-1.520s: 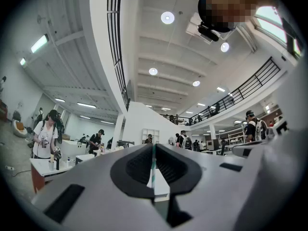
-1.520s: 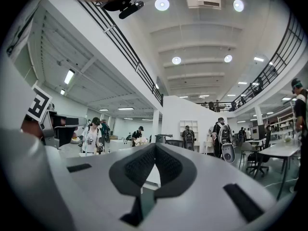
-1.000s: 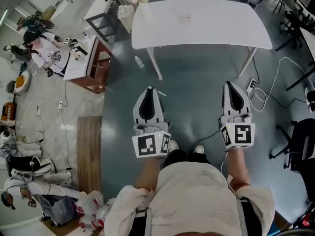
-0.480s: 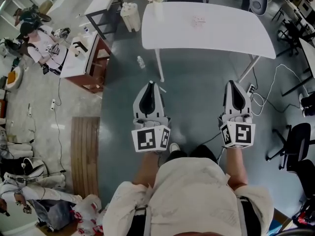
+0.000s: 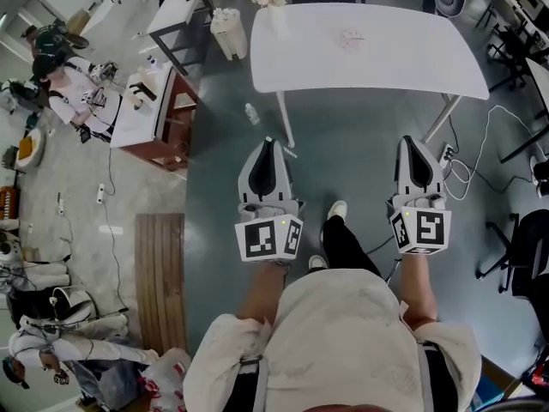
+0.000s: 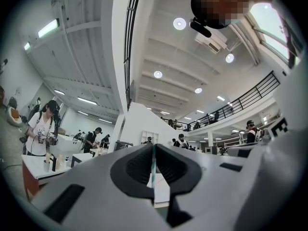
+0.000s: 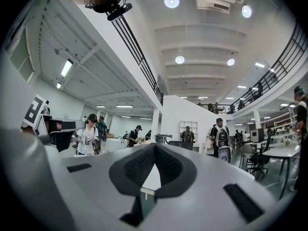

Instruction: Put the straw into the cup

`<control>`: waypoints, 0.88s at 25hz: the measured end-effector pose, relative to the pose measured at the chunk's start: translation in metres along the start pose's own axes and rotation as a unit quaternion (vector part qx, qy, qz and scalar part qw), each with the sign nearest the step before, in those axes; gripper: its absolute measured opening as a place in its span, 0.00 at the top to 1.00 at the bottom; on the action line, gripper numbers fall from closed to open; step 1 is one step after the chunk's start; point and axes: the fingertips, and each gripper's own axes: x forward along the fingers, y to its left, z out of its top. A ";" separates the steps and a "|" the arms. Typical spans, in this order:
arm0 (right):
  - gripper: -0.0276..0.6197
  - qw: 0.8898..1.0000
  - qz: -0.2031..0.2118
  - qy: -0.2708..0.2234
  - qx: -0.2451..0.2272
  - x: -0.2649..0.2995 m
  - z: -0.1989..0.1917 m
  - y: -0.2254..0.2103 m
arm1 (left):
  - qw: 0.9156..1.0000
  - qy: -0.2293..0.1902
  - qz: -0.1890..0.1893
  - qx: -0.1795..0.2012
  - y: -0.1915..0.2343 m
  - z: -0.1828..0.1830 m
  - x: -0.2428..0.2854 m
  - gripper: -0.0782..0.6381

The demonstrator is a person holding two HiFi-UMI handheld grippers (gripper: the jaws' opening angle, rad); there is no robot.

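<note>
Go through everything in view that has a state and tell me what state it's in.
Left hand-held gripper: shut on the straw.
Straw: pinched between its jaws.
Right hand-held gripper: shut, empty.
Small clear thing on the white table: too small to judge.

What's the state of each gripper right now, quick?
Left gripper: shut on a thin straw.
Right gripper: shut, with nothing between its jaws.
</note>
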 end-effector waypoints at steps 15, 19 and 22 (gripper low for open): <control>0.95 0.999 0.015 0.023 0.033 0.167 -0.042 -0.050 | 1.000 0.028 0.000 0.000 0.028 -0.028 0.162 0.86; 0.95 0.999 0.008 0.026 0.046 0.208 -0.051 -0.077 | 0.999 0.035 -0.005 0.007 0.027 -0.036 0.214 0.86; 0.95 0.998 0.006 0.027 0.060 0.234 -0.057 -0.094 | 0.999 0.044 -0.009 0.015 0.022 -0.044 0.249 0.86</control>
